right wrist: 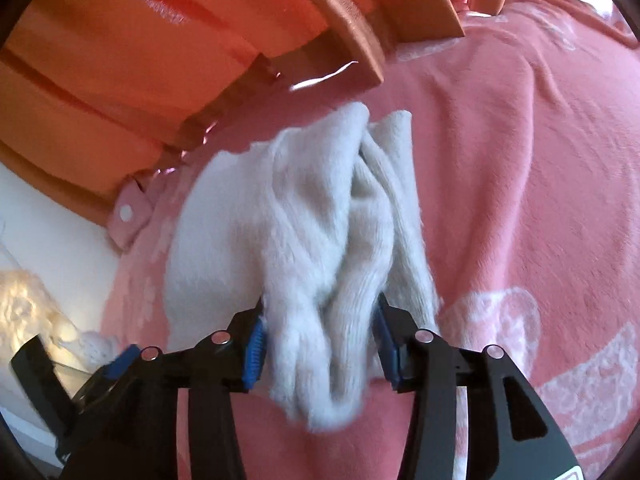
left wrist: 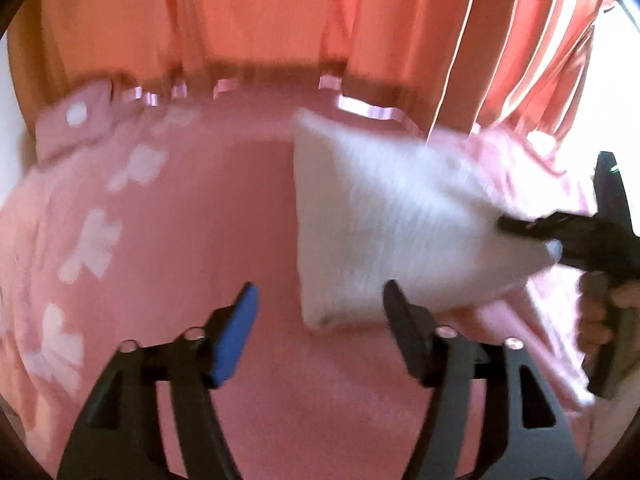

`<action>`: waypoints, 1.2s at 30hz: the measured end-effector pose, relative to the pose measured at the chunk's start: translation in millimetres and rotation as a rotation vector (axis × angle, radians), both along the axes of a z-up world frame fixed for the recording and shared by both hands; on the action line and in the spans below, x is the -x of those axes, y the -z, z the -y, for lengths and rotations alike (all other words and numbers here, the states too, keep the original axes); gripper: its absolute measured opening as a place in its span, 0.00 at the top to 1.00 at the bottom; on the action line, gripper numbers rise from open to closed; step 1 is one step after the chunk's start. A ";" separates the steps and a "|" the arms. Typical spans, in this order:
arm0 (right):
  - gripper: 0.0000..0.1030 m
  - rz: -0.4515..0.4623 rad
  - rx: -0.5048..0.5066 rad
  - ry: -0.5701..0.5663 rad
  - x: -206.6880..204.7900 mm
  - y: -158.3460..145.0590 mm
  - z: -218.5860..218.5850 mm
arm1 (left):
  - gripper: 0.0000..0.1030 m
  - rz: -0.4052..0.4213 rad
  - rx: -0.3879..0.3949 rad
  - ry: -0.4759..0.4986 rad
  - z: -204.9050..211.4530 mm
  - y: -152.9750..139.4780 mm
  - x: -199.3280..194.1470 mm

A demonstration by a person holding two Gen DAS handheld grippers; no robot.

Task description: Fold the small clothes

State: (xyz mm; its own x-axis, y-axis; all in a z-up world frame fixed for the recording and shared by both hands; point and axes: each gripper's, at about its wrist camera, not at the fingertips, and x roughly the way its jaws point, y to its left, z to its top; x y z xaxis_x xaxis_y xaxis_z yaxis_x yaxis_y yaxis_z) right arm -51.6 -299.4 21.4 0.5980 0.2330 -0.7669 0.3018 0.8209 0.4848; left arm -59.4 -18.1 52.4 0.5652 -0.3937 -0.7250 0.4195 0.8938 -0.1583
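A small white knitted garment, soft and fuzzy, hangs bunched in mid-air above a bed covered by a pink blanket with pale white patterns. What kind of garment it is cannot be told; it is gathered into thick folds and ropes of fabric.

The right tool is clamped on the garment, its two blue-padded fingers pressed into a thick bundle of the knit, with a tail of fabric drooping below the grip. In the left wrist view the same garment appears as a white wedge held up at its right corner by the right tool, the rest sloping down toward the blanket.

The left tool hangs open and empty just beside the lower edge of the garment, one blue pad showing, not touching the cloth.

Orange curtains hang behind the bed, and a cream textured cloth lies off to the left edge of the right wrist view.

The step in hand appears to be spreading the garment before any fold is made. To do it well, the open left tool likely needs to catch a free corner or hem rather than the thick middle, then both tools draw apart so the bunched folds fall out. Lowering the cloth flat onto the blanket should come next, with edges squared. Gripping several layers at once risks trapping a twist.
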 end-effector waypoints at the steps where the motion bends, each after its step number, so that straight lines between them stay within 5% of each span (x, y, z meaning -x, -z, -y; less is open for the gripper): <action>1: 0.49 0.002 -0.001 0.009 -4.7 -0.1 2.6 | 0.30 0.031 0.013 0.005 1.1 -10.5 -2.8; 3: 0.43 0.015 -0.040 0.021 -16.6 1.0 4.3 | 0.21 0.058 0.028 0.014 7.7 -19.1 -11.5; 7: 0.42 -0.046 -0.078 0.002 -46.8 21.6 3.8 | 0.21 0.049 -0.007 0.034 34.1 -5.6 -42.4; 9: 0.76 -0.048 -0.043 -0.012 -54.7 22.7 -0.2 | 0.21 0.023 -0.014 0.050 45.5 6.1 -52.1; 13: 0.81 0.212 0.036 -0.028 -33.7 -36.4 -10.7 | 0.21 -0.001 -0.027 0.049 58.9 25.5 -64.2; 15: 0.81 0.256 0.051 0.006 -25.8 -41.9 -5.0 | 0.19 -0.007 -0.002 0.060 59.8 29.7 -64.4; 19: 0.79 -0.033 0.116 0.038 -47.4 27.6 7.0 | 0.19 -0.037 -0.021 0.100 69.2 45.1 -63.4; 27: 0.69 0.004 0.123 0.053 -33.5 22.2 6.7 | 0.17 -0.044 -0.027 0.088 70.7 51.9 -62.8; 36: 0.55 0.041 -0.006 0.103 -50.3 23.0 11.9 | 0.16 -0.035 -0.032 0.080 69.3 53.7 -61.7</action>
